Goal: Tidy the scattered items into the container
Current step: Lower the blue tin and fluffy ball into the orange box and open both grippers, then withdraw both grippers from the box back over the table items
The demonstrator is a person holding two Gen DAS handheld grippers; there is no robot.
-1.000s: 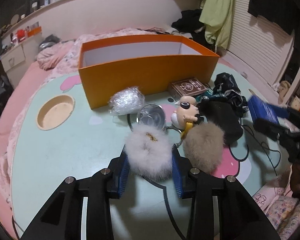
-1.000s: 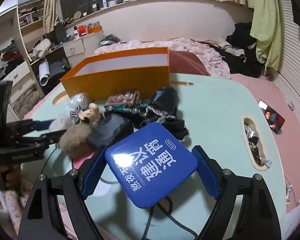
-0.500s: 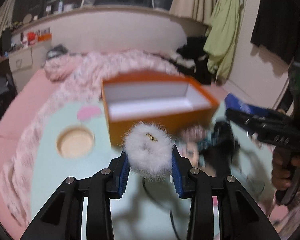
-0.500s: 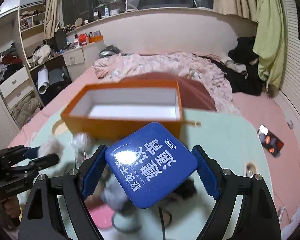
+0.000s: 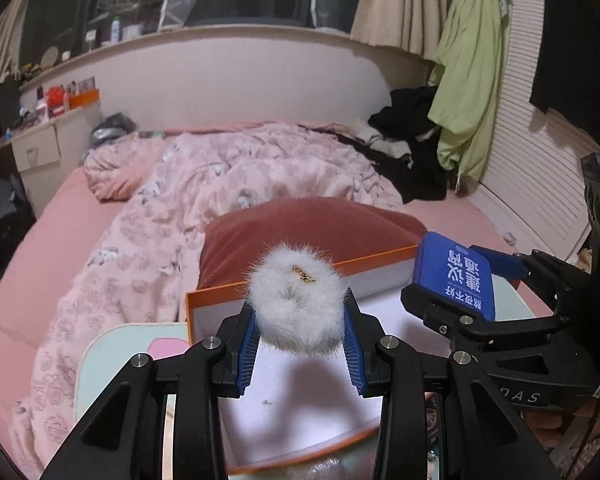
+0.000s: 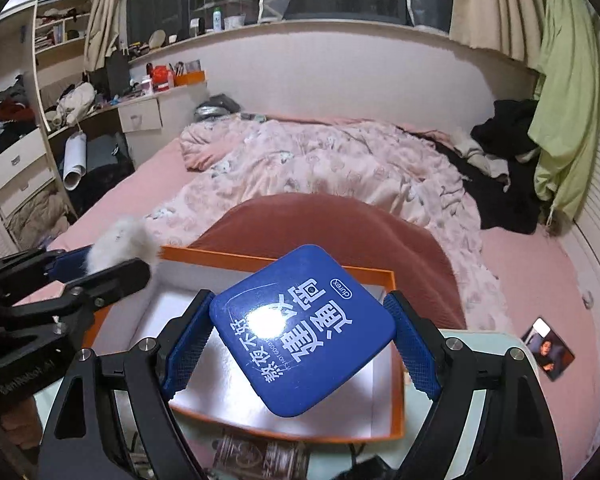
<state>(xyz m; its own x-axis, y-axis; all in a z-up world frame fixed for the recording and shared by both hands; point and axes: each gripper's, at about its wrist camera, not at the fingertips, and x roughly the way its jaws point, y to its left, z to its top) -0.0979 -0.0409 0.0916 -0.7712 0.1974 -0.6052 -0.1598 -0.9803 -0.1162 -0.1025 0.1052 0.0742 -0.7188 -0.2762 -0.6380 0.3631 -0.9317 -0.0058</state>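
My left gripper (image 5: 300,338) is shut on a white fluffy pom-pom (image 5: 298,300) and holds it above the white inside of the orange box (image 5: 204,304). My right gripper (image 6: 300,354) is shut on a flat blue tin (image 6: 302,336) with white characters, also hanging over the orange box (image 6: 396,384). In the left wrist view the blue tin (image 5: 458,274) and right gripper (image 5: 460,284) sit at the right, over the box's right part. In the right wrist view the pom-pom (image 6: 120,242) and left gripper (image 6: 112,258) sit at the left, above the box's far left corner.
The box rests on a mint green table (image 5: 112,348) on a pink bed. A dark red cushion (image 6: 332,228) lies right behind the box. A brown card box (image 6: 260,454) and black items lie on the table in front of it. A photo card (image 6: 548,348) lies on the bed at right.
Both grippers have lifted off the table with their loads and travelled forward until they hang above the orange box. The scattered items have dropped out of view below.
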